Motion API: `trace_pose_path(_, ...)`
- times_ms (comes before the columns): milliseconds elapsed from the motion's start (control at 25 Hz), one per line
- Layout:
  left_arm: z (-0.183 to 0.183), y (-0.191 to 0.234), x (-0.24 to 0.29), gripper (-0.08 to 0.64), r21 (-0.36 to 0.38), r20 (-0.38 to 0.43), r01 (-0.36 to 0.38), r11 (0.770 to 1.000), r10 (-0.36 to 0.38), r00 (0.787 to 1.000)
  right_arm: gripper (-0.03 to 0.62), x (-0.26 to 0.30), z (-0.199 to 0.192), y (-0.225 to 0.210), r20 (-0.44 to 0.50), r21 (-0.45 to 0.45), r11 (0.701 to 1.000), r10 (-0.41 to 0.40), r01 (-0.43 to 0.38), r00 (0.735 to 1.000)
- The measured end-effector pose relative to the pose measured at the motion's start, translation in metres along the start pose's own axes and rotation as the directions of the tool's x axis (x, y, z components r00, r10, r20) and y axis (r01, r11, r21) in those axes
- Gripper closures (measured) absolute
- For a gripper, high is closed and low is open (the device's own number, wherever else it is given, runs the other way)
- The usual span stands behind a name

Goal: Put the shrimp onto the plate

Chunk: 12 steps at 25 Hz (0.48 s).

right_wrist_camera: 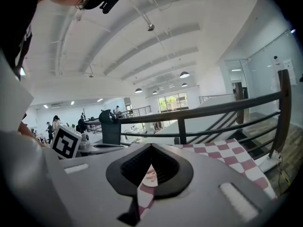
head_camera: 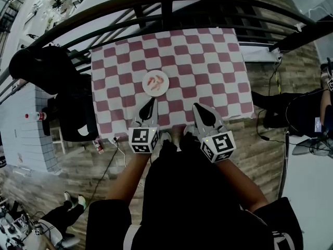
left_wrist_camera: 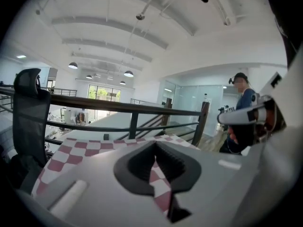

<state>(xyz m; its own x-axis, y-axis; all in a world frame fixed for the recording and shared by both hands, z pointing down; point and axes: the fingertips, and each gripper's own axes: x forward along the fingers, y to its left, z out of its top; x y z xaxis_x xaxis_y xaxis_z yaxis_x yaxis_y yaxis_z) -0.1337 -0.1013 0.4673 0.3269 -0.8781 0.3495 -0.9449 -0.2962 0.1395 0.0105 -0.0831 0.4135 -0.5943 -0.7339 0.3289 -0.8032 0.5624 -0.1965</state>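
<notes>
Plate [head_camera: 163, 89], table [head_camera: 218, 61] centre: shrimp [head_camera: 153, 80] on it, count unclear. Left tongs [head_camera: 151, 101], right tongs [head_camera: 196, 107]: closed, empty, 6 o'clock of plate. Railing [head_camera: 166, 8] borders 12 o'clock edge.

red-and-white checked tablecloth [head_camera: 208, 61], white plate [head_camera: 155, 93], pink shrimp [head_camera: 154, 81], black railing [head_camera: 166, 7], brown wood-grain floor [head_camera: 62, 160]
</notes>
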Motion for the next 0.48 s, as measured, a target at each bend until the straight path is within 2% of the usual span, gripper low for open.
trace_pose_path(160, 0.040, -0.020, -0.012, 0.549, -0.013, 0.087, 0.015, 1.000, -0.014, 0.996, 0.597, -0.001, 0.032, 0.006, 0.052, -0.039, 0.999, 0.018, -0.016, 0.998)
trace_pose_path(320, 0.080, -0.027, -0.024, 0.549, 0.001, 0.169, -0.018, 1.000, 0.018, 0.985, 0.597, 0.005, 0.056, 0.006, 0.083, -0.063, 0.998, 0.008, -0.003, 0.997)
trace_pose_path(480, 0.105, -0.023, -0.033, 0.549, 0.001, 0.211, -0.054, 0.999, 0.053, 0.976, 0.597, 0.014, 0.076, 0.015, 0.120, -0.095, 0.995, 0.044, -0.032, 0.992)
